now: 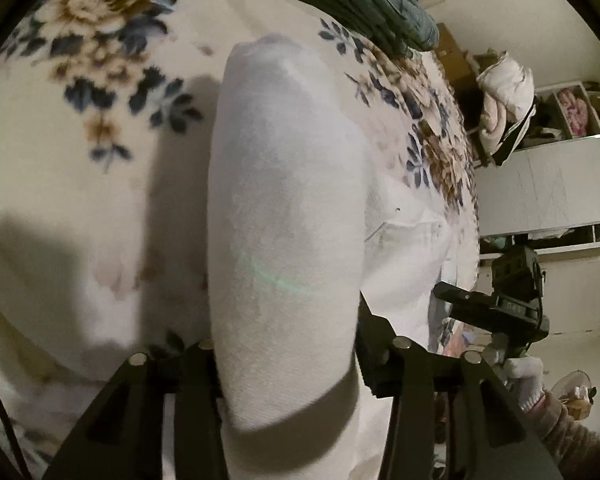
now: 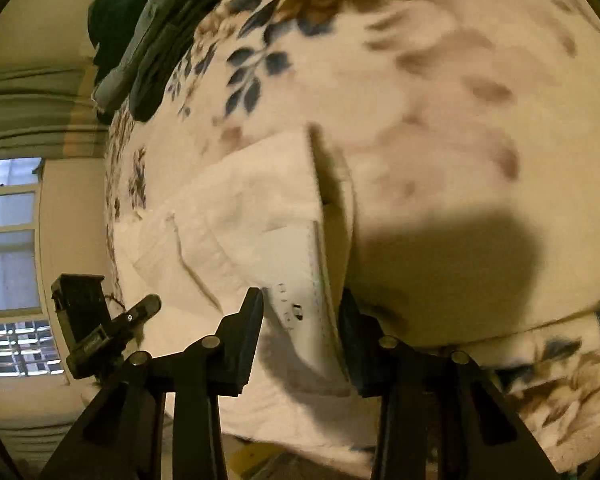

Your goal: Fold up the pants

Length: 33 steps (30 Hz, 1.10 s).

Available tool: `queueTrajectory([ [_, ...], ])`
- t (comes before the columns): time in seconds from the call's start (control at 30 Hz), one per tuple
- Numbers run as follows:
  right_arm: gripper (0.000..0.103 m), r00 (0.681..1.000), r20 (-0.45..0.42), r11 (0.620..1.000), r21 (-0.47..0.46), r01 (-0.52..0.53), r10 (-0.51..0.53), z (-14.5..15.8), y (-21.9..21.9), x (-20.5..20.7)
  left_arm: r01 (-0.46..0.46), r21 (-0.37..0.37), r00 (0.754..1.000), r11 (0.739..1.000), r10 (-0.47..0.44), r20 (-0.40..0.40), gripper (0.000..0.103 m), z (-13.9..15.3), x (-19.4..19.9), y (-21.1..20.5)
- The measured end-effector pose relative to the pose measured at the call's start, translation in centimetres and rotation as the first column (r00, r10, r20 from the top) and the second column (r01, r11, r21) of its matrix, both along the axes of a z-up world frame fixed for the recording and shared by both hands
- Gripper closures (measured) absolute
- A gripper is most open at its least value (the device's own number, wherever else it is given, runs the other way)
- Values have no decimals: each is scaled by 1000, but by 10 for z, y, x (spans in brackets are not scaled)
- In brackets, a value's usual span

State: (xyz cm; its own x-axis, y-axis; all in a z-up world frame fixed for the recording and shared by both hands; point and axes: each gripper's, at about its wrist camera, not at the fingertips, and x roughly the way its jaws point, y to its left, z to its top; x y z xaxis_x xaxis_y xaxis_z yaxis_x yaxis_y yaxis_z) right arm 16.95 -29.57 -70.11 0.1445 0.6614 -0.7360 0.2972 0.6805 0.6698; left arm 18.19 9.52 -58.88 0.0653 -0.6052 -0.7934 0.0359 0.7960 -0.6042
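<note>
Cream floral-print blanket (image 1: 80,208) is carrying white cotton pants (image 2: 236,216); left gripper (image 1: 288,356) is clamping a raised fold of them; right gripper (image 2: 300,332) is pinching their labelled waistband edge.

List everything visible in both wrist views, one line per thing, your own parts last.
white pants: one, white, spread on the bed, an edge lifted in each tongs.
floral blanket: one, cream with blue and brown flowers, covering the bed.
folded clothes: one pile, dark green and grey, at the bed's far edge.
white cupboard: one, white, beside the bed.
window: one, barred, beyond the bed.
left tongs: one, black, closed on a fold of the pants.
right tongs: one, black, closed on a labelled edge of the pants.
</note>
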Motion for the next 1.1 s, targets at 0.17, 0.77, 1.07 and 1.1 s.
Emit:
queueTrajectory([
  [0.17,30,997,51,993,-101,66,-61,32,-5,9,15,61,1000,998,-14,-25,50,21,-5,10],
  [0.77,95,995,41,957,-271,103,-96,24,10,52,-50,96,999,994,48,26,74,-9,90,38],
  [1.07,71,995,-39,993,-77,92,-95,11,4,73,-116,46,993,992,115,21,39,22,78,46],
  [1.1,68,994,-45,993,-74,92,-96,10,4,74,-120,43,992,992,119,31,37,27,77,47],
])
